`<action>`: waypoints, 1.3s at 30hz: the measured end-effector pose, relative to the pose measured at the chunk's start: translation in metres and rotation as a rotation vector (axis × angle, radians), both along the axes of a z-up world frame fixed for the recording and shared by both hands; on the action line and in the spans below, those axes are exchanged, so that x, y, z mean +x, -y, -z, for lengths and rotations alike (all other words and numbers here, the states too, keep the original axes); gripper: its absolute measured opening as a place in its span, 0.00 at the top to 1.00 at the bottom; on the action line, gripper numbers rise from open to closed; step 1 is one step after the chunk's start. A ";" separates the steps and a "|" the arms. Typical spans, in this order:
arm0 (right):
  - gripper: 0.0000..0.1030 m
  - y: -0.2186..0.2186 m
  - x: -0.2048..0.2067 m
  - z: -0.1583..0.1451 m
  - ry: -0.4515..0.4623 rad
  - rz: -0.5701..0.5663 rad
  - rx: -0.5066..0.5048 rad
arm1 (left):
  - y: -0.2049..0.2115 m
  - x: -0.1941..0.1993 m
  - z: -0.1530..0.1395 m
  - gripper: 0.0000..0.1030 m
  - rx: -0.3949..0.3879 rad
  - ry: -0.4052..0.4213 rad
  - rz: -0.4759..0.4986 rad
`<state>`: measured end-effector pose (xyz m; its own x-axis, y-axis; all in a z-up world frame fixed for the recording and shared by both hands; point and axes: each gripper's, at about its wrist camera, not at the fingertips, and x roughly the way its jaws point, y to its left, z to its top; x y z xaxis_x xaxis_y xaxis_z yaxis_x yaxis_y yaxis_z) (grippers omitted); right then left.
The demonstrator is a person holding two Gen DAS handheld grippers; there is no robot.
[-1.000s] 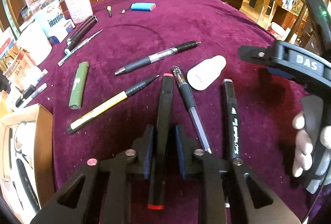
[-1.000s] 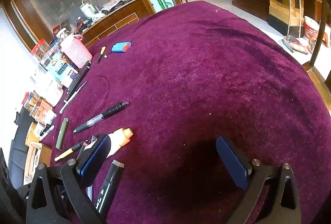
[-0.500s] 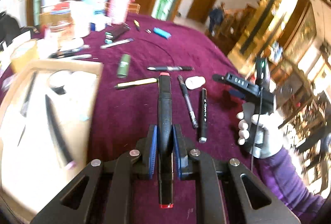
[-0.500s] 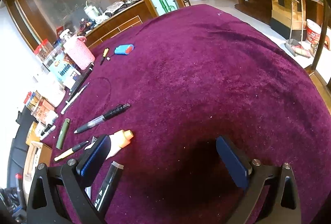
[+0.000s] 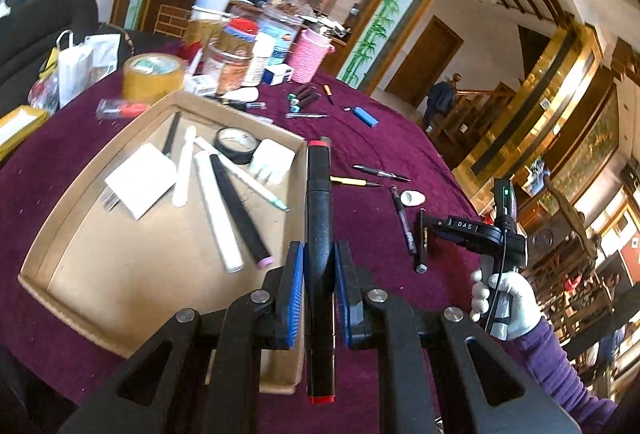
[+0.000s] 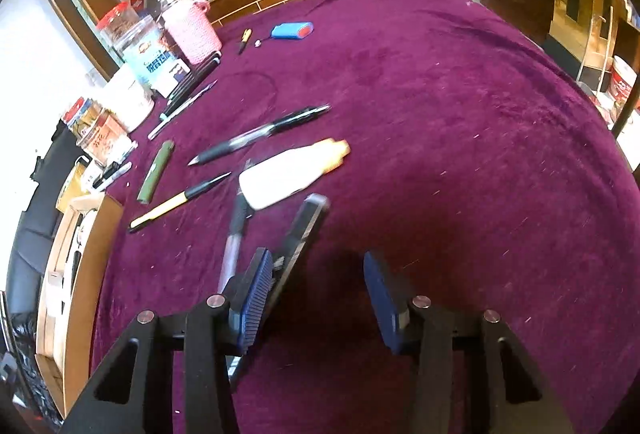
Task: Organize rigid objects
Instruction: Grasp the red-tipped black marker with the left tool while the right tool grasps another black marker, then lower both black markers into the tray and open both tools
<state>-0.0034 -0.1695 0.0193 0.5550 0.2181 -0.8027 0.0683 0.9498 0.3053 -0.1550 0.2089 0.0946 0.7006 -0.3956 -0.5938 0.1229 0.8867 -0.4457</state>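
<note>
Left gripper [image 5: 319, 286] is clamped hard on a black marker with red ends [image 5: 319, 218], gripped around the middle so it sticks straight out along the fingers and shouldn't tip either way. It's hanging right above the near edge of the cardboard tray [image 5: 100, 286], which looks like the collecting spot: a few white and black sticks, a white adapter and a roll of black tape are already lying in there. My guess is the marker gets dropped in next, and holding it lengthwise like that should let it land flat alongside the others instead of across the rim.

Right gripper [image 6: 316, 288] is over on the purple tablecloth [image 6: 460, 137], angled down at the loose stuff. Its jaws are closing, and a dark marker [image 6: 306, 226] sits just inside the left pad, but I don't see the pads pinching it yet, so I'd call it not gripped. A clear pen [image 6: 232, 246] lies just outside that same pad, close enough that it could get nudged or caught along with the marker. A white bottle with an orange cap [image 6: 288, 175] lies just beyond the marker's tip.

Still scattered on the cloth: a black pen, a yellow-barrelled pen, a green lighter, a blue lighter further back. So plenty left to sort, I'd say.
</note>
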 end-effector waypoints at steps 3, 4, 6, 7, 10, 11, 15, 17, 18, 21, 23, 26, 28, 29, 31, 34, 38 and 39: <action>0.50 -0.018 0.001 0.001 -0.008 0.017 -0.086 | -0.013 -0.005 0.007 0.86 0.013 -0.008 -0.039; 0.51 -0.026 0.001 0.001 -0.012 0.023 -0.121 | -0.018 -0.007 0.010 0.86 0.011 -0.014 -0.049; 0.62 -0.038 0.000 0.002 -0.014 0.026 -0.199 | -0.027 -0.009 0.013 0.86 0.003 -0.024 -0.067; 0.66 -0.050 -0.001 0.003 -0.008 0.024 -0.281 | -0.033 -0.010 0.016 0.86 -0.001 -0.029 -0.079; 0.86 -0.064 -0.006 0.003 0.038 -0.008 -0.328 | -0.043 -0.011 0.018 0.86 -0.009 -0.034 -0.104; 0.86 -0.063 -0.007 0.003 0.044 -0.004 -0.315 | -0.047 -0.012 0.019 0.86 -0.009 -0.035 -0.110; 0.86 -0.047 -0.015 -0.005 0.074 0.026 -0.190 | -0.062 -0.011 0.023 0.86 -0.002 -0.055 -0.147; 0.85 -0.040 -0.024 -0.016 0.102 0.024 -0.133 | -0.071 -0.007 0.028 0.86 0.001 -0.083 -0.176; 0.85 -0.042 -0.028 -0.020 0.112 0.019 -0.116 | -0.073 -0.006 0.030 0.86 0.003 -0.095 -0.185; 0.85 -0.053 -0.037 -0.039 0.148 -0.031 -0.075 | -0.077 0.002 0.039 0.86 -0.009 -0.151 -0.191; 0.85 -0.066 -0.044 -0.050 0.165 -0.081 -0.038 | -0.076 0.010 0.045 0.86 -0.021 -0.183 -0.178; 0.85 -0.086 -0.047 -0.058 0.173 -0.146 0.008 | -0.072 0.022 0.047 0.86 0.006 -0.215 -0.175; 0.85 -0.103 -0.049 -0.063 0.171 -0.191 0.040 | -0.072 0.034 0.049 0.86 0.010 -0.237 -0.166; 0.85 -0.112 -0.049 -0.065 0.167 -0.213 0.056 | -0.071 0.038 0.050 0.86 0.010 -0.251 -0.166; 0.85 -0.126 -0.049 -0.066 0.159 -0.246 0.076 | -0.072 0.049 0.056 0.86 0.018 -0.283 -0.178; 0.85 -0.149 -0.049 -0.068 0.153 -0.299 0.083 | -0.072 0.064 0.063 0.86 0.018 -0.320 -0.202; 0.85 -0.180 -0.049 -0.070 0.143 -0.363 0.073 | -0.073 0.073 0.066 0.71 0.000 -0.325 -0.229; 0.84 -0.188 -0.049 -0.069 0.138 -0.381 0.070 | -0.072 0.072 0.065 0.67 -0.007 -0.319 -0.229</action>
<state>-0.0525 0.0189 0.0887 0.5254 0.4805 -0.7022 -0.3308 0.8757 0.3517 -0.0831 0.2813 0.0295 0.5523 -0.2555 -0.7935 -0.2233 0.8718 -0.4361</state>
